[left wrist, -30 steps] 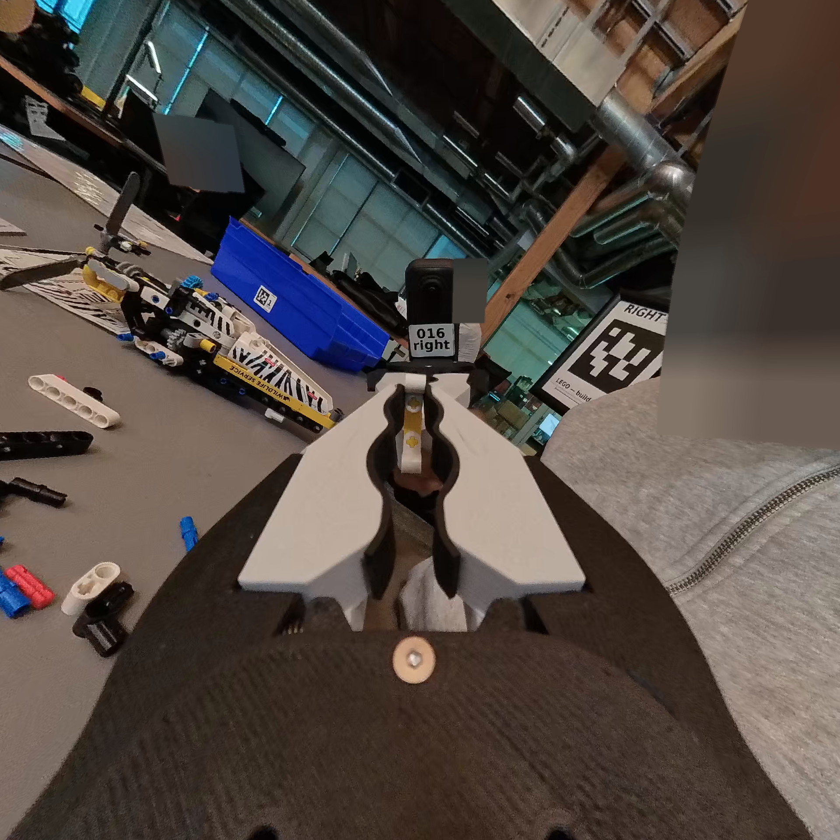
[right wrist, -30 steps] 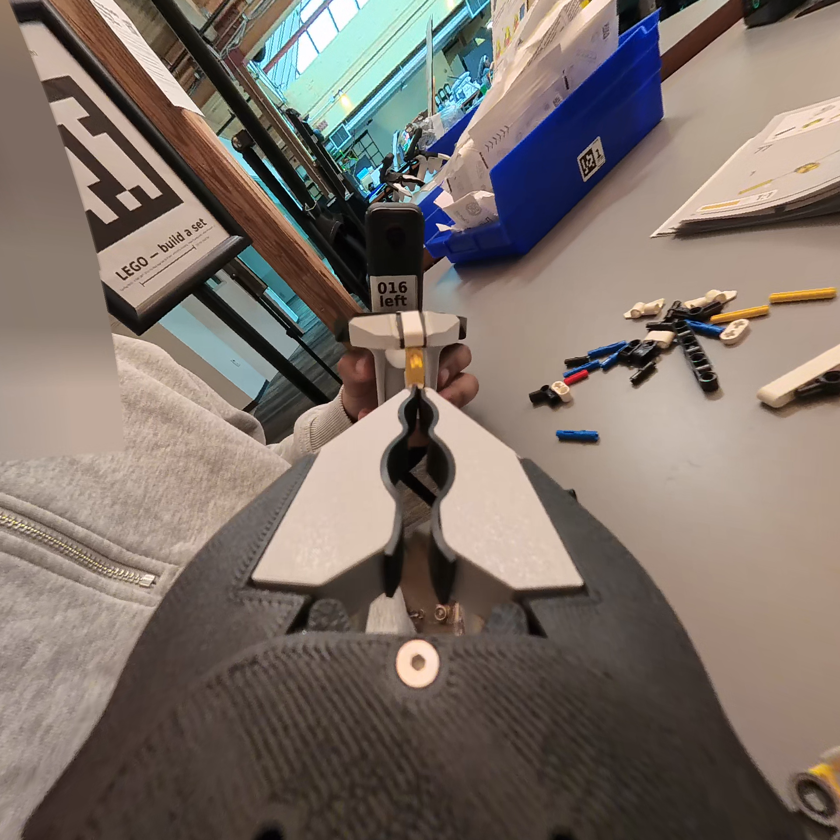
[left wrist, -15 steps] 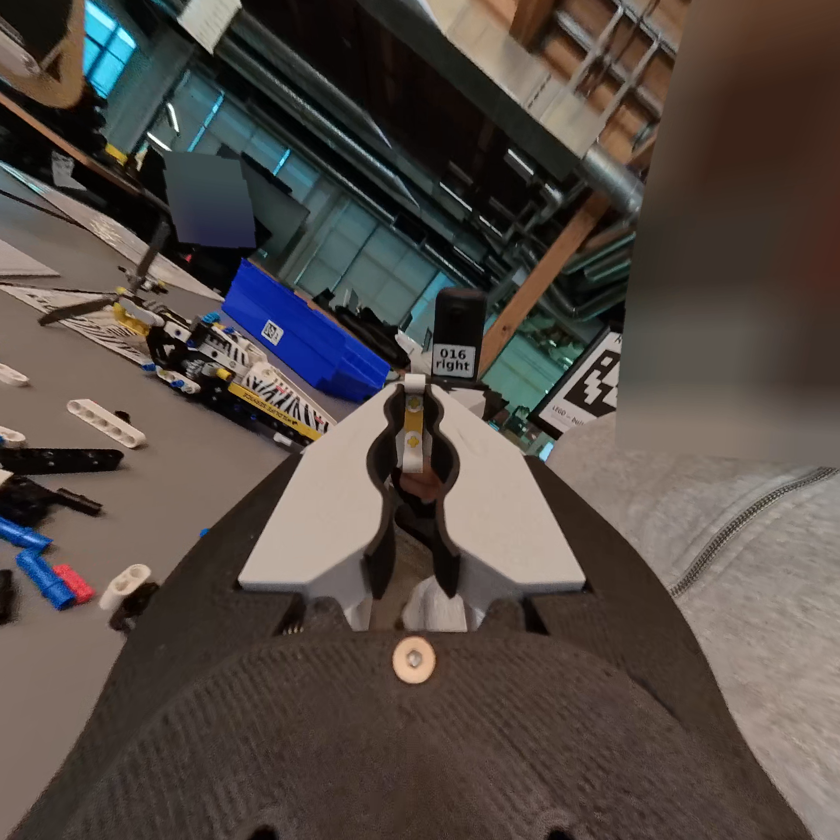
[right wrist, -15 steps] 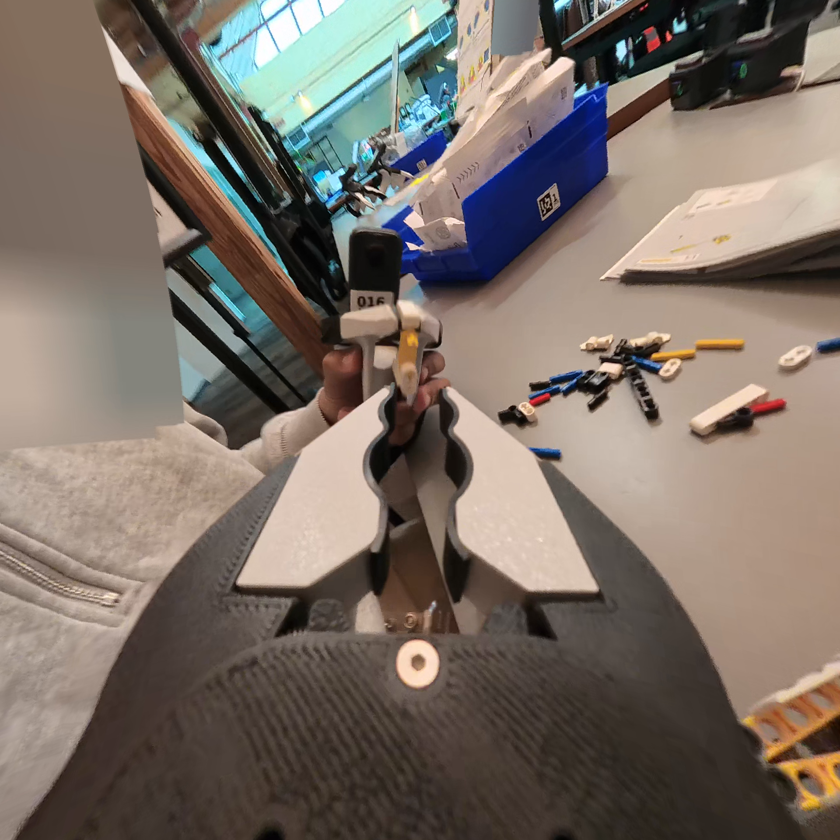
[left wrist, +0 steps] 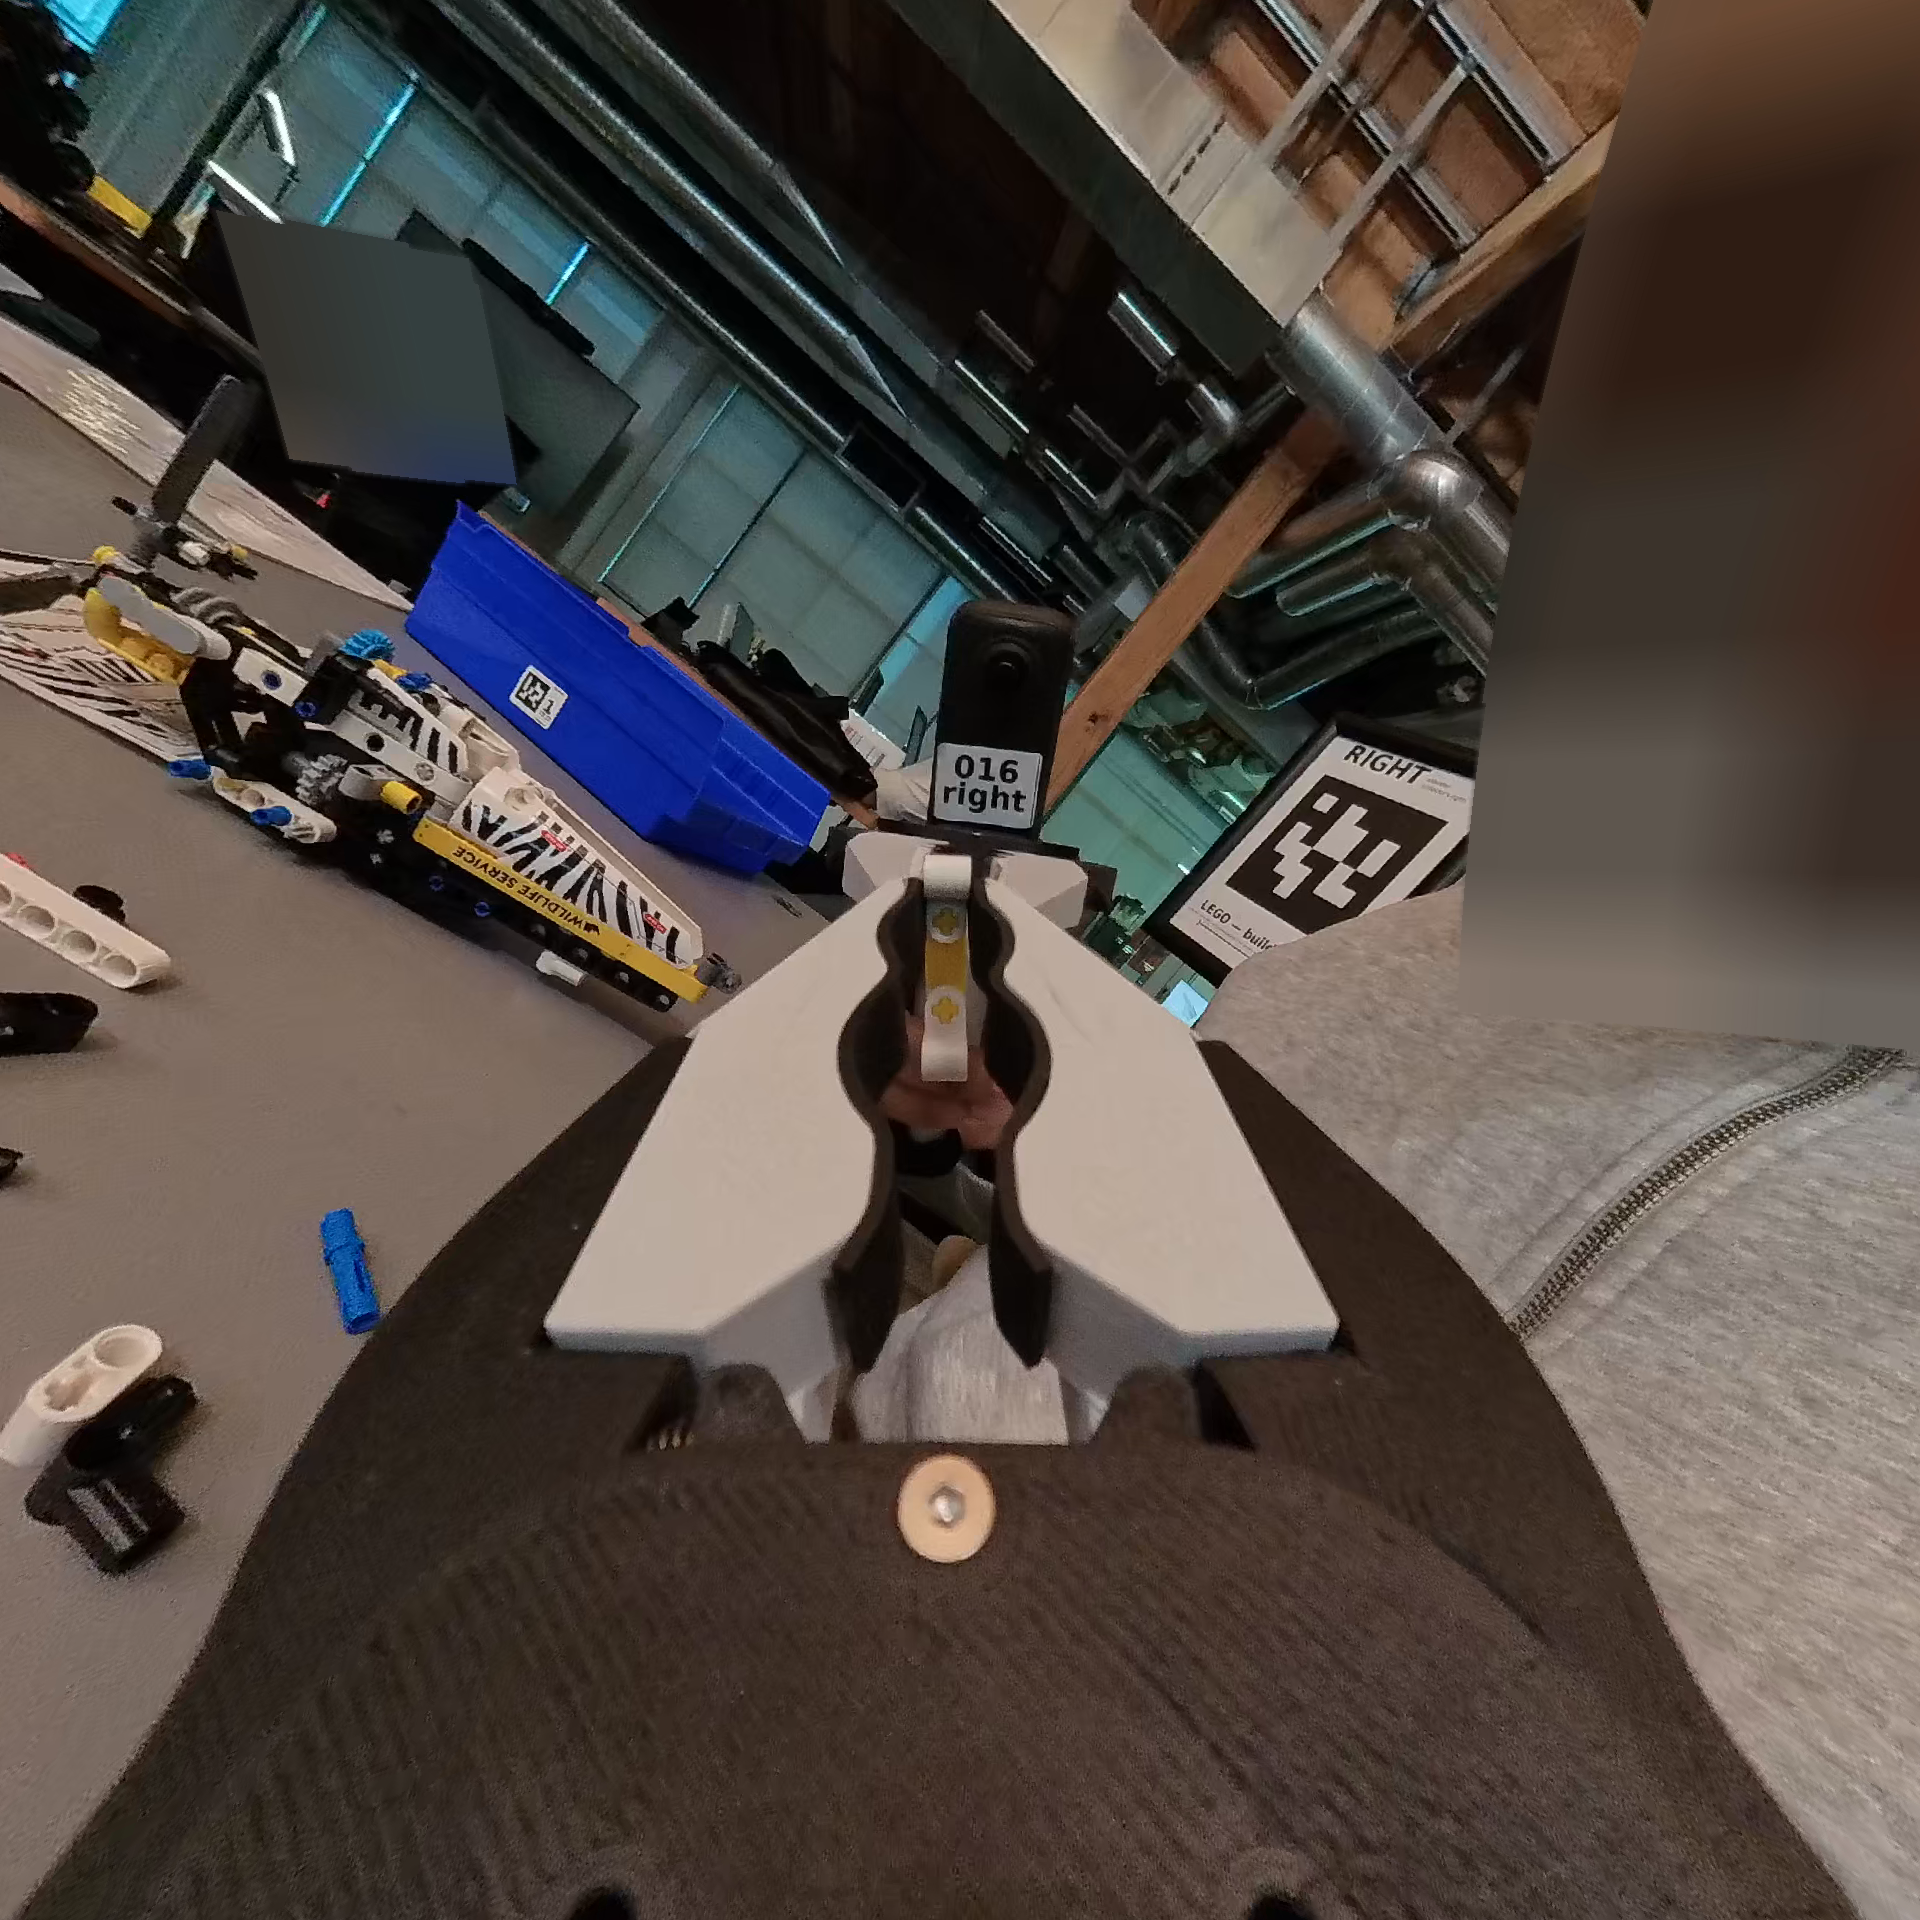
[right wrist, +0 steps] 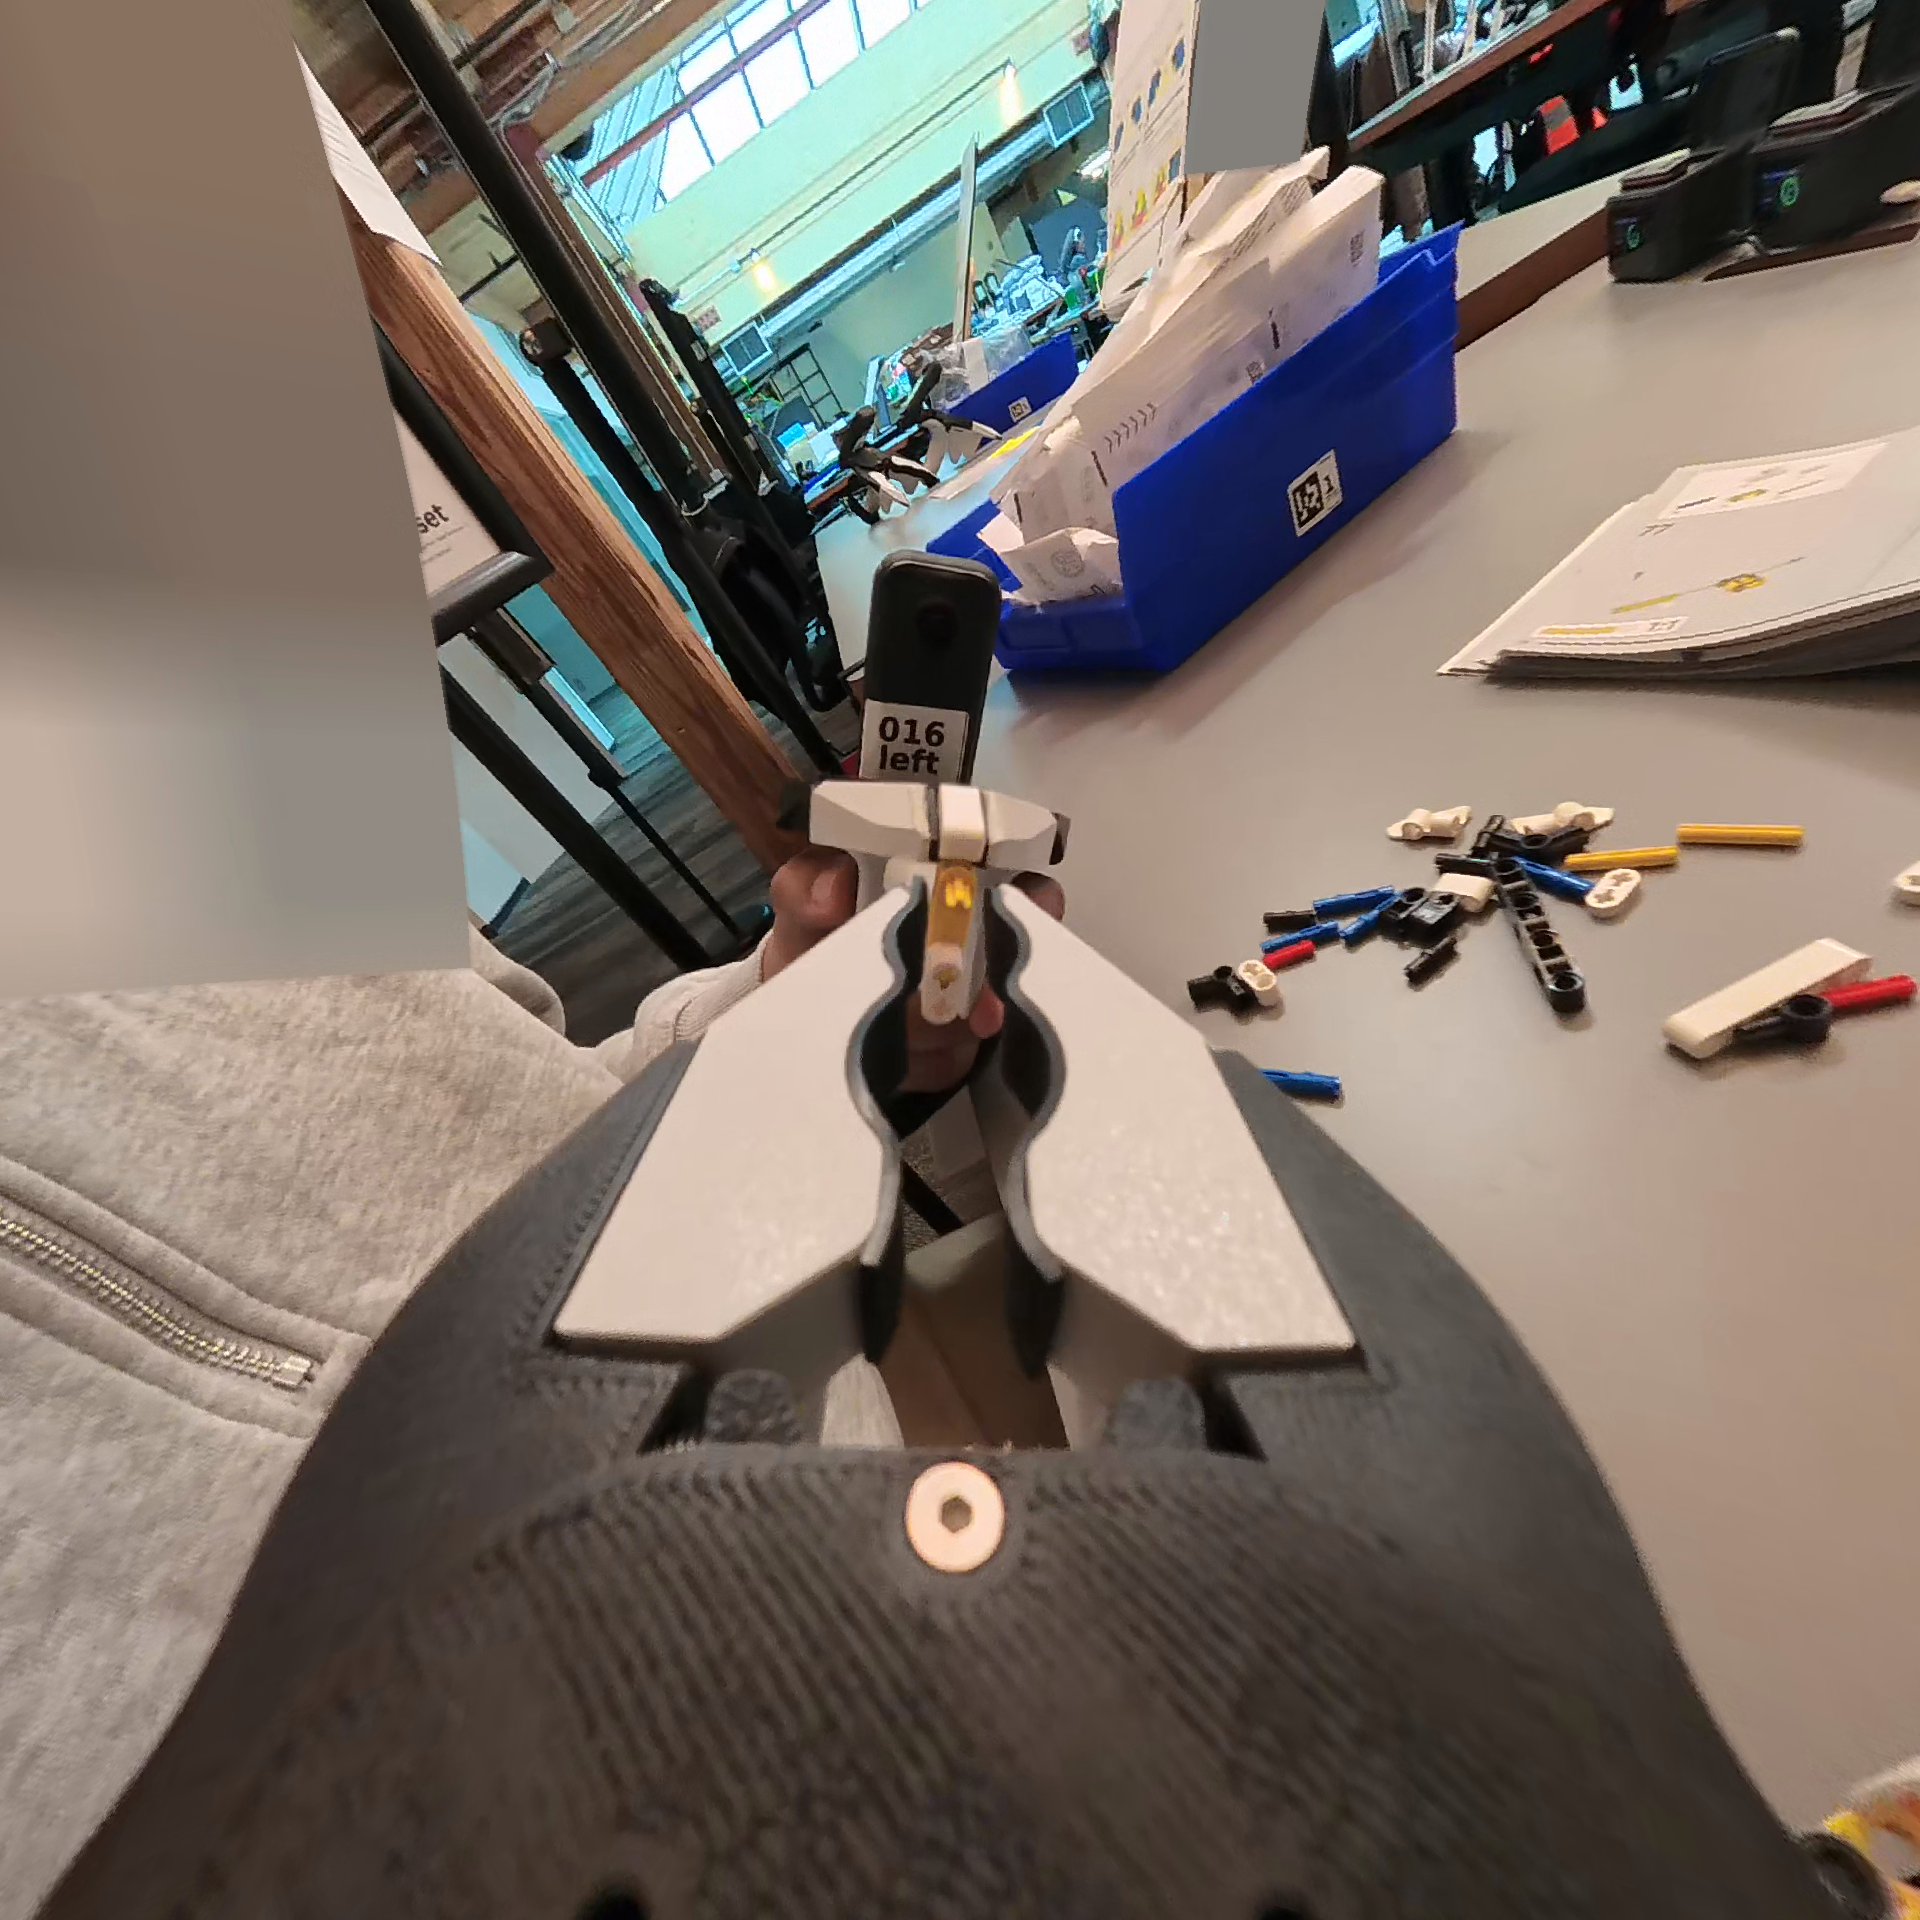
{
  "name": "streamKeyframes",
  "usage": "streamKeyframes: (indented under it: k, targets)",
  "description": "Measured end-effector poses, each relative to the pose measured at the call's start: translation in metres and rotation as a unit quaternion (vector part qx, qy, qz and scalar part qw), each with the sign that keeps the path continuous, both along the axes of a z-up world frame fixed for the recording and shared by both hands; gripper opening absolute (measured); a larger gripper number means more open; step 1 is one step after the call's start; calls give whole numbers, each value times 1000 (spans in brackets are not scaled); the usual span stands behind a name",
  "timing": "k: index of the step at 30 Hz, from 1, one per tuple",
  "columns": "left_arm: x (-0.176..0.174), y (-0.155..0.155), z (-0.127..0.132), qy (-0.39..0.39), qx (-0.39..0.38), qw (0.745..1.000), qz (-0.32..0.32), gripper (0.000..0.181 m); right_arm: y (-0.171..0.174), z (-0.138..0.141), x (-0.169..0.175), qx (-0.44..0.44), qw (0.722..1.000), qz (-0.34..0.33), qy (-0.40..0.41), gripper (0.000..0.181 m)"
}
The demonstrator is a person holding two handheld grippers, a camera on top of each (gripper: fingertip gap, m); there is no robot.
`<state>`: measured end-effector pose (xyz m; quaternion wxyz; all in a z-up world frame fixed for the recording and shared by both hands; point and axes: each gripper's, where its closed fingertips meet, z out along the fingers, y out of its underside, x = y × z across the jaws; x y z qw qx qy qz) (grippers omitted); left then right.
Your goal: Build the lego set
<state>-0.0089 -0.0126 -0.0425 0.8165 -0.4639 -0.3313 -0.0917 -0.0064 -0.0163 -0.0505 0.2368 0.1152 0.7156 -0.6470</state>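
Grey matte tabletop under a warehouse ceiling of pipes and ducts; I'm holding both grippers up at chest height, facing each other, grey zip hoodie at the right of the left wrist frame.

Left gripper: fingers pressed onto a small white-and-yellow lego beam piece, clamped at the tips, frame centre. In the right wrist view the left gripper shows just above centre with that piece hanging down from it.

Right gripper: tips close around the same piece, narrow gap; I can't tell if they actually bite or just bracket it.

Partly built zebra-striped lego helicopter model with yellow trim lies on the table, left of the left wrist frame, just in front of a blue plastic bin. Loose parts near it: white beam with holes, blue pin, white and black connectors lower left.

Right wrist view, right side: scatter of blue, black, yellow and white loose pins and beams, open instruction booklet upper right, a blue plastic bin stuffed with paper bags behind it.
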Motion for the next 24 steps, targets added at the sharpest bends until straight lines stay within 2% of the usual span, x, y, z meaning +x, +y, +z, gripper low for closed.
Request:
streamKeyframes:
  k: [1, 15, 24]
  targets:
    - [0, 1, 0, 0, -1, 1000, -1, 5, 0, 0, 0, -1, 1000, 2, -1, 6]
    - [2, 8, -3, 9, -26, 1000, -3, 6, 3, 2, 0, -6, 1000, 14, -26, 1]
    - [1, 6, -3, 19, -45, 999, 9, 4, 3, 1, -1, 3, 1000, 4, -13, 2]
